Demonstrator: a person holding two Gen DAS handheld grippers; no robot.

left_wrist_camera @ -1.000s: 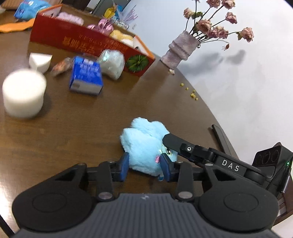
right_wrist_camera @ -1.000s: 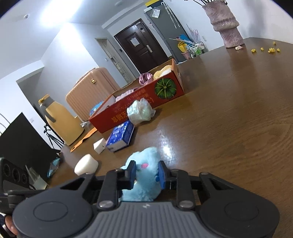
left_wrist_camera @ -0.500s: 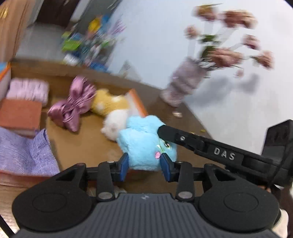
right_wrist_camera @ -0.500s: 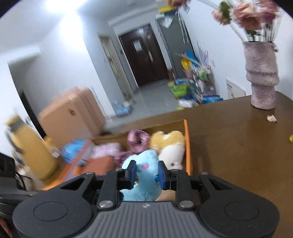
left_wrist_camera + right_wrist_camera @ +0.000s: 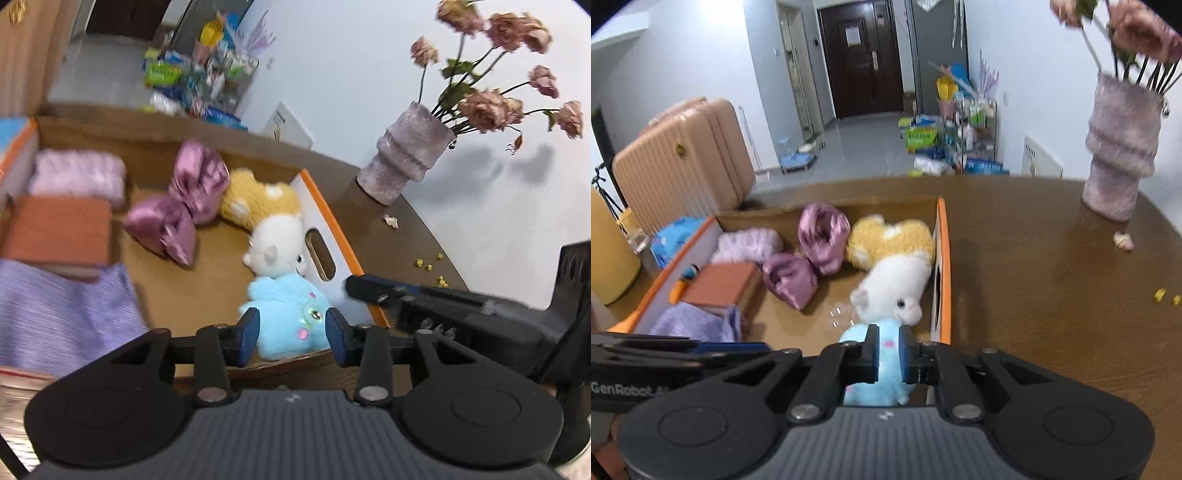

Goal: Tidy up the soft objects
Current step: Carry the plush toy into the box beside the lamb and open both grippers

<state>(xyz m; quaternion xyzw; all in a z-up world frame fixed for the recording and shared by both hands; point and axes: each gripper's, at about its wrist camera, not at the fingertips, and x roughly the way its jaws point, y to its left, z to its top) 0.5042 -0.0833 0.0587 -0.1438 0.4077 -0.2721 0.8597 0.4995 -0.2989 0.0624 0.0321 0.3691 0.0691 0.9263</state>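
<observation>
A fluffy blue plush toy (image 5: 290, 314) sits low inside the near right corner of the cardboard box (image 5: 334, 236), against a white plush (image 5: 277, 247). My left gripper (image 5: 291, 334) stands around the toy with its pads slightly apart from it. My right gripper (image 5: 888, 350) is shut on the blue plush toy (image 5: 884, 373) from the right side. The box (image 5: 943, 254) also holds a yellow plush (image 5: 890, 236), a pink satin bow (image 5: 809, 254), a pink fluffy pad (image 5: 748, 243), a brown sponge (image 5: 720, 282) and a purple cloth (image 5: 692, 325).
A pink vase (image 5: 1119, 147) of dried roses stands at the back right of the brown table (image 5: 1052, 295). Small yellow crumbs (image 5: 1165, 295) lie on the table. A suitcase (image 5: 679, 166) and a yellow jug (image 5: 609, 254) stand beyond the box.
Both grippers carried the blue plush from the table top up over the box and lowered it into the near right corner. The left gripper's jaws have widened off the toy.
</observation>
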